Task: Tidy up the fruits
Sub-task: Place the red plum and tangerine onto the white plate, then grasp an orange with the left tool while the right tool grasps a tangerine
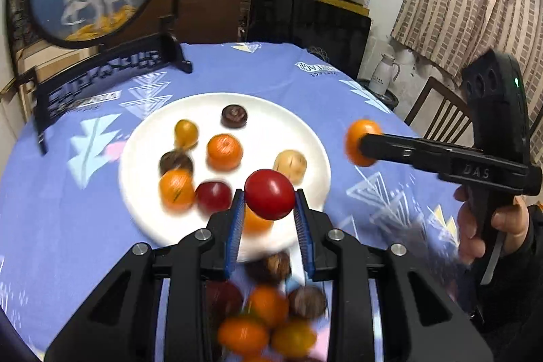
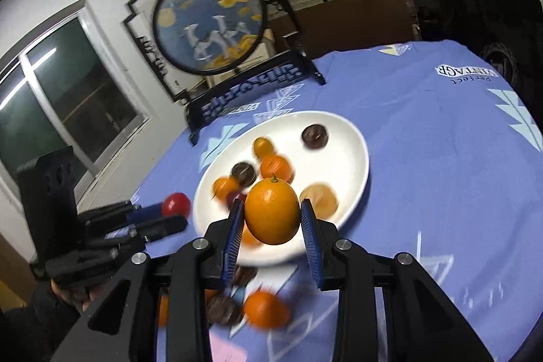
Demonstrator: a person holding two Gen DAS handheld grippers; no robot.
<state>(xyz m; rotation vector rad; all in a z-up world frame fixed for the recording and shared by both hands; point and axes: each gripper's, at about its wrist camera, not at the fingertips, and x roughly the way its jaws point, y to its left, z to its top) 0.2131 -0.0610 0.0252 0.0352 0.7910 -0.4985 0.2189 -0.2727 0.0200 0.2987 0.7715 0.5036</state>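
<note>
Left wrist view: left gripper [image 1: 269, 204] clamps a red tomato [image 1: 269, 194] above white plate [image 1: 305, 138]. Right gripper [image 2: 272, 215] pinches an orange kumquat [image 2: 272, 214].

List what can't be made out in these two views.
- Loose fruit pile near the camera, left wrist view: blurred and partly behind the left gripper, so no count.
- Fruit under the red fruit, same view: mostly covered.
- Plate, right wrist view: near rim hidden by the orange fruit and right gripper.
- Person's hand, right wrist view: dark, cut off.
</note>
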